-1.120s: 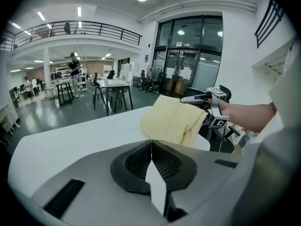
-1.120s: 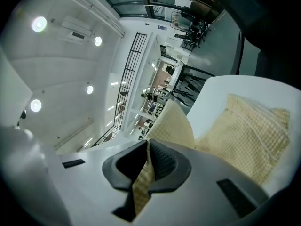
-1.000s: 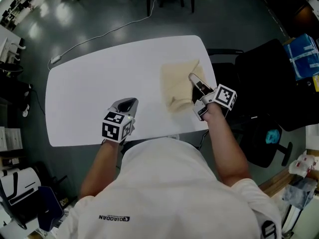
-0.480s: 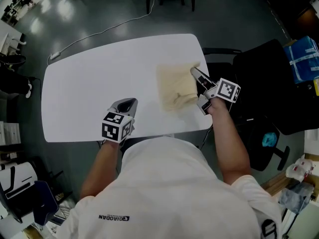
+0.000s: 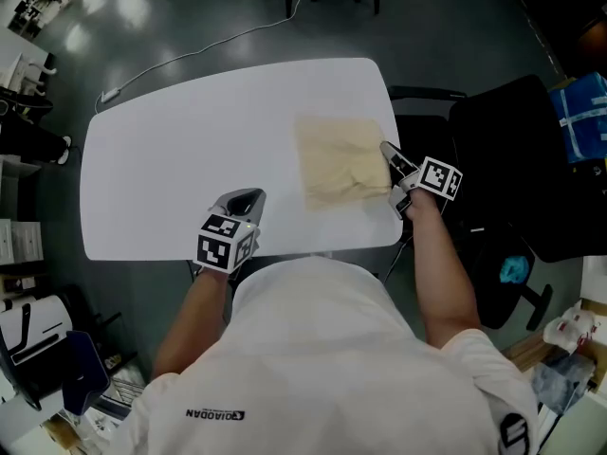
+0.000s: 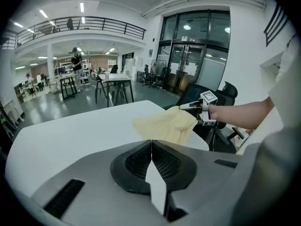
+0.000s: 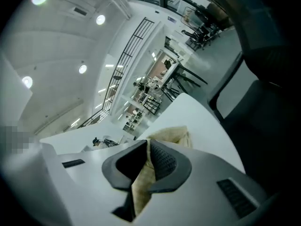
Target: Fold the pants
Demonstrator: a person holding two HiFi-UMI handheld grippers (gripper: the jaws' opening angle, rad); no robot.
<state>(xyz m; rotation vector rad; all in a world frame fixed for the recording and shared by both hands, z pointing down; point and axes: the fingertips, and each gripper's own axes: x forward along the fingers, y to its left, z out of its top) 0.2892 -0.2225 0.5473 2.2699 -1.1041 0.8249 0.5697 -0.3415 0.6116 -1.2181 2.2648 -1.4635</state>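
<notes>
1. Where the white desk nears its right edge, the pants are seen lying as a pale yellow, roughly square folded bundle, rumpled along the near side.
2. A pinch of the cloth at the bundle's right edge is gripped between the nearly closed jaws of the right tongs.
3. The left tongs are held by the desk's near edge, well apart from the pants, with the jaws pressed together on nothing.
</notes>
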